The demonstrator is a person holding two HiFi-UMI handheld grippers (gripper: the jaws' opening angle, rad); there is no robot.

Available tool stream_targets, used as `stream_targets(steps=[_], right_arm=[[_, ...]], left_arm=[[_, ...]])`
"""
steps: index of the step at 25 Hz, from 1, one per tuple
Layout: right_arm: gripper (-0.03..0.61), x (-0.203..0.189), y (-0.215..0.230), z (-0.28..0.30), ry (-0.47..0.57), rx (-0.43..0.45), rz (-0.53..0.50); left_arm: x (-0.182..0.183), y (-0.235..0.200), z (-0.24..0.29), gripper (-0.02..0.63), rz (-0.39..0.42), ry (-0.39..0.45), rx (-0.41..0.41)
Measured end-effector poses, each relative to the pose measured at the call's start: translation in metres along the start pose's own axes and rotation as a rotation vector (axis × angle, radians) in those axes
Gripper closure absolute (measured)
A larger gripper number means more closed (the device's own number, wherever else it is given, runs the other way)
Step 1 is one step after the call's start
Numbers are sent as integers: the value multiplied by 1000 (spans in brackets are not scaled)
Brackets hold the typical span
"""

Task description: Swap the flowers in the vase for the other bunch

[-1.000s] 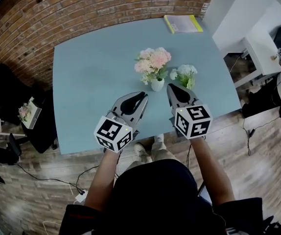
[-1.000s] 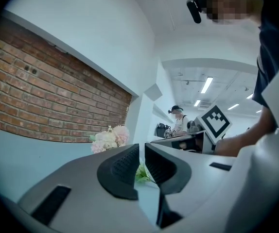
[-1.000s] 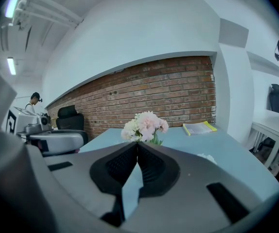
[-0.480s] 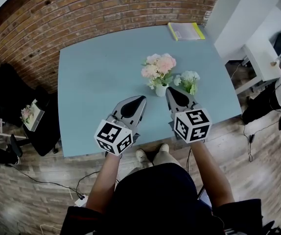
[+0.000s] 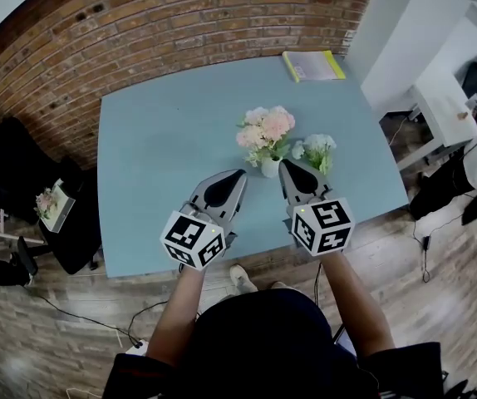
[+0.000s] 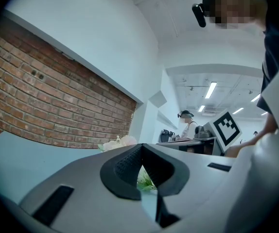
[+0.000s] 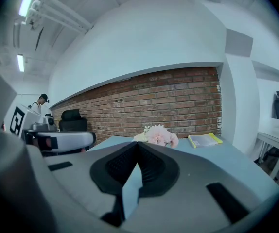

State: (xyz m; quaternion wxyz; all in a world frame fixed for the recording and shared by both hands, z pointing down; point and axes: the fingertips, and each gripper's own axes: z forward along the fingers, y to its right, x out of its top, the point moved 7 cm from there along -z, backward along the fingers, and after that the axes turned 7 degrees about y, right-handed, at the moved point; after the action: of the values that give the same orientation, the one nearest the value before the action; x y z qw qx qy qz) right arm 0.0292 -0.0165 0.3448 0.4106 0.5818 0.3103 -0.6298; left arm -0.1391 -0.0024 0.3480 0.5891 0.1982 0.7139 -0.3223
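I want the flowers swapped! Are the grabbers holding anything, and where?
Nothing is held. The left gripper and the right gripper are both shut and empty.

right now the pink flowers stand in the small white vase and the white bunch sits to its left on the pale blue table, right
Not quite: the white bunch sits to the right of the small white vase, as the head view shows. The pink flowers do stand in that vase on the pale blue table.
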Motion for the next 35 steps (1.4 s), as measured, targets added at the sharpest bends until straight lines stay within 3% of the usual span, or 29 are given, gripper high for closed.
stream_targets(steps=[17, 35], right_arm=[[566, 14, 21, -35, 47, 84, 41], [566, 18, 37, -107, 77, 139, 38]], left_arm=[[12, 41, 16, 606, 72, 38, 86], [23, 116, 0, 605, 144, 103, 155]])
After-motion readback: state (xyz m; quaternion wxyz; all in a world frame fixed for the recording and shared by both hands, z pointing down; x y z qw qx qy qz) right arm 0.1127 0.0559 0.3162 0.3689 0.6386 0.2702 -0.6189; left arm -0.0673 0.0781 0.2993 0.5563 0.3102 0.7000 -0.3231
